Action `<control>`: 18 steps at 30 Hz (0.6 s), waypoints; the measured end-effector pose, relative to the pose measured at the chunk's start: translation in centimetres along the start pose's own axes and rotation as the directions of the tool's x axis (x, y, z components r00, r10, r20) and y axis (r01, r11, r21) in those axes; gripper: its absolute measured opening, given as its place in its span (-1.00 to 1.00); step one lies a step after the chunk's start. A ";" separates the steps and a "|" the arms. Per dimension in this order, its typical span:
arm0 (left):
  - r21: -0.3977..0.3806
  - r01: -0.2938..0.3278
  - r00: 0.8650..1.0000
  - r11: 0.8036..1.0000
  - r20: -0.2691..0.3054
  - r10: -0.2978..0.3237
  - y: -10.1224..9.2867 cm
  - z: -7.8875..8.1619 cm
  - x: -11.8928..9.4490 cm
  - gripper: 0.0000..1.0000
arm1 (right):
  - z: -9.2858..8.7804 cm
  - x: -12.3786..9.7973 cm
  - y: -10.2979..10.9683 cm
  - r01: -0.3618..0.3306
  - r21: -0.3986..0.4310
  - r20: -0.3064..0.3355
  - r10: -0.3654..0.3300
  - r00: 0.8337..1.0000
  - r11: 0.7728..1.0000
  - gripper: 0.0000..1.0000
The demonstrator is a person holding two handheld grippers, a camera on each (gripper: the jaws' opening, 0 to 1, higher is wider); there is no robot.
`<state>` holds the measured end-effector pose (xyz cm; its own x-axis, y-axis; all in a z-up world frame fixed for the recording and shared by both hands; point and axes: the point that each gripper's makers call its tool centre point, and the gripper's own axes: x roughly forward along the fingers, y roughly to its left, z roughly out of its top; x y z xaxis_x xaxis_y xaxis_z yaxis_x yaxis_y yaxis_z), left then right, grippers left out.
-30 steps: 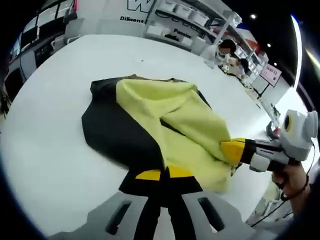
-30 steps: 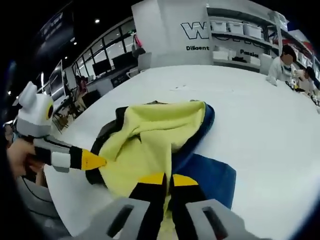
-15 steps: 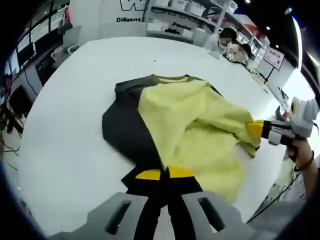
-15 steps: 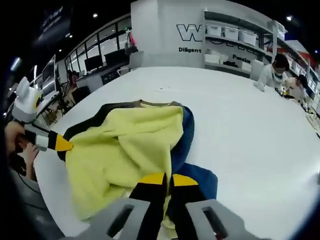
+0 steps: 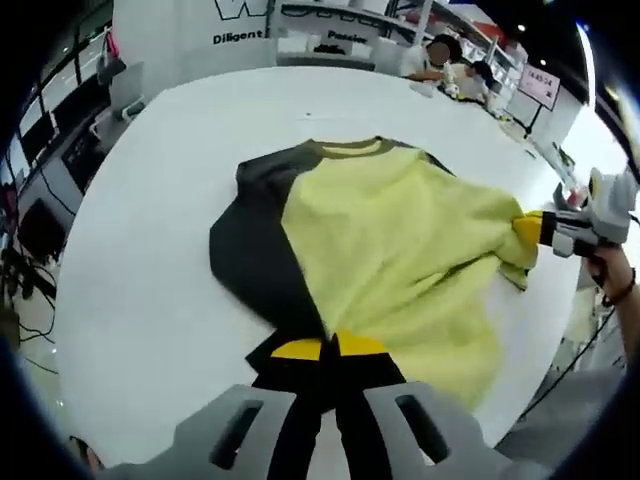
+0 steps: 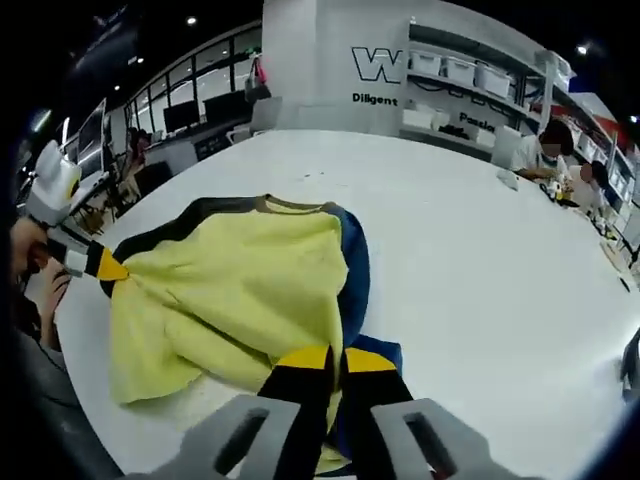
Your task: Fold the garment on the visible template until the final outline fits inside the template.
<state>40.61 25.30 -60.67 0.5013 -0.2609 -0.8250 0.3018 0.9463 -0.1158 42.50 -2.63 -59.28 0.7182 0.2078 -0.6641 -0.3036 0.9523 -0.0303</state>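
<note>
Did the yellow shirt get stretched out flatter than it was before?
Yes. The garment now spreads wider over the table; the left gripper and right gripper pulled its corners apart.

Left tongs (image 5: pixel 327 350) tips cover the garment (image 5: pixel 400 260) hem they pinch; same at right tongs (image 6: pixel 334 362). Template can't be made out on the bench (image 6: pixel 480 250). Wall lettering (image 6: pixel 385 70) cut off by shelving.

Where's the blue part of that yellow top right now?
In the right gripper view, the blue part runs along the right edge of the yellow garment, ending beside the right gripper on the white table.
</note>
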 end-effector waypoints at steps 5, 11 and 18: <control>-0.001 0.015 1.000 1.000 -0.011 -0.015 0.4 -0.1 0.3 -0.99 | 0.5 0.4 -0.6 0.019 -0.048 0.019 -0.018 1.000 0.999 -1.00; -0.013 0.023 1.000 1.000 -0.011 -0.024 0.3 -0.3 0.5 -0.99 | 1.4 1.3 -0.8 0.030 -0.081 0.037 -0.027 0.999 0.996 -1.00; -0.069 0.014 1.000 0.998 0.011 -0.014 0.7 -0.7 0.4 -0.88 | 1.6 1.7 -1.5 0.050 -0.063 0.032 -0.048 0.998 0.997 -0.94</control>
<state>40.44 25.98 -61.43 0.5062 -0.2758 -0.8171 0.2524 0.9534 -0.1654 45.17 -3.34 -59.22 0.7513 0.1691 -0.6380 -0.3066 0.9454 -0.1105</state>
